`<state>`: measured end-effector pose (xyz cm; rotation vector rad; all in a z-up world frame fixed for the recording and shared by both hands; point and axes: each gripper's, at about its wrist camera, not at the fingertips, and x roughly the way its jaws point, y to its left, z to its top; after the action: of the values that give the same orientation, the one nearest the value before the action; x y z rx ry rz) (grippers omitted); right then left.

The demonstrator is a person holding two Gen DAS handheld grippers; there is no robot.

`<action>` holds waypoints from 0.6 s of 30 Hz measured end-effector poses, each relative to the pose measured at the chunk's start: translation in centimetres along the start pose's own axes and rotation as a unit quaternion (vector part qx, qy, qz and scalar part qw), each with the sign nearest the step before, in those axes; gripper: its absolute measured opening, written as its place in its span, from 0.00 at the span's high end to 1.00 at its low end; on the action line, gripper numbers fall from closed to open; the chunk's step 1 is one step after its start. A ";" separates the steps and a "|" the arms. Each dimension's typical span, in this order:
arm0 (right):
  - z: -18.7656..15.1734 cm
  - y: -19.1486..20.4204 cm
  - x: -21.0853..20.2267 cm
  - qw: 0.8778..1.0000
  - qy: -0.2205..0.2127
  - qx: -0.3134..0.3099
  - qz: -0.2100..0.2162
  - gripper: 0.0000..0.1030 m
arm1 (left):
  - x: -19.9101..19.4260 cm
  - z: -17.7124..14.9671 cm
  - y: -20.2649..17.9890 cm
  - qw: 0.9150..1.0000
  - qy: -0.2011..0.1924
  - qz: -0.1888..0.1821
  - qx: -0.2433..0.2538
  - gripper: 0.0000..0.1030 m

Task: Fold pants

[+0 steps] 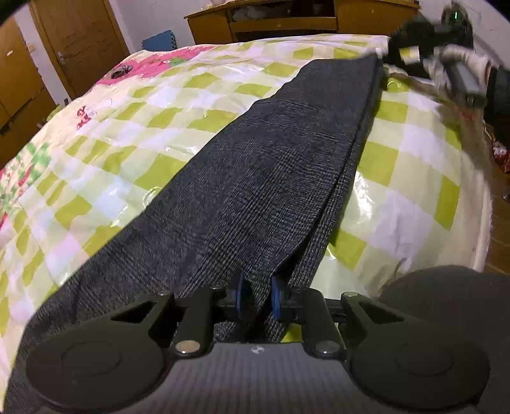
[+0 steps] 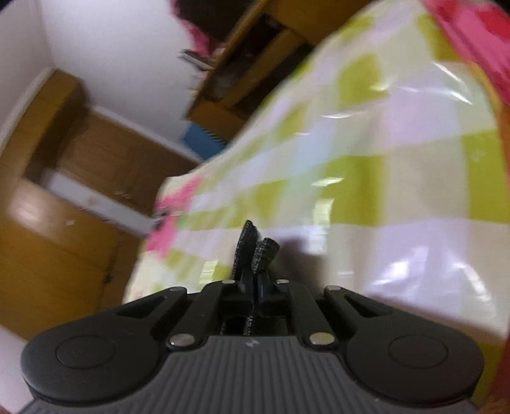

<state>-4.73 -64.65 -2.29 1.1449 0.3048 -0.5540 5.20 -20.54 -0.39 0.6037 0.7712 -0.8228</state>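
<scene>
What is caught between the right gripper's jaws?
A folded bit of the dark grey checked pants is pinched in the right gripper; right wrist view shows it.

Right gripper (image 2: pixel 255 254) jaws pinched on dark pants fabric (image 2: pixel 251 242) above checkered bedcover (image 2: pixel 366 165).

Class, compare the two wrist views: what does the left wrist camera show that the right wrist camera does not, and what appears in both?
Left only: the pants laid full length on the bed, their near end clamped in the left gripper, and the right gripper blurred at their far end.
Right only: the right gripper's jaws up close, shut on a small bunch of dark cloth; white walls.
Both: the checked bedcover, the wooden shelf, the blue mat.
</scene>
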 end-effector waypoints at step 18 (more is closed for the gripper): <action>-17.1 16.3 -4.5 0.898 0.228 -0.358 0.115 0.89 | -7.2 -9.6 5.7 0.990 0.011 0.073 -0.117 0.61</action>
<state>1.48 -42.92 5.80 0.5577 0.7013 0.0657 3.18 -7.51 0.74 0.4531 0.8194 -0.5822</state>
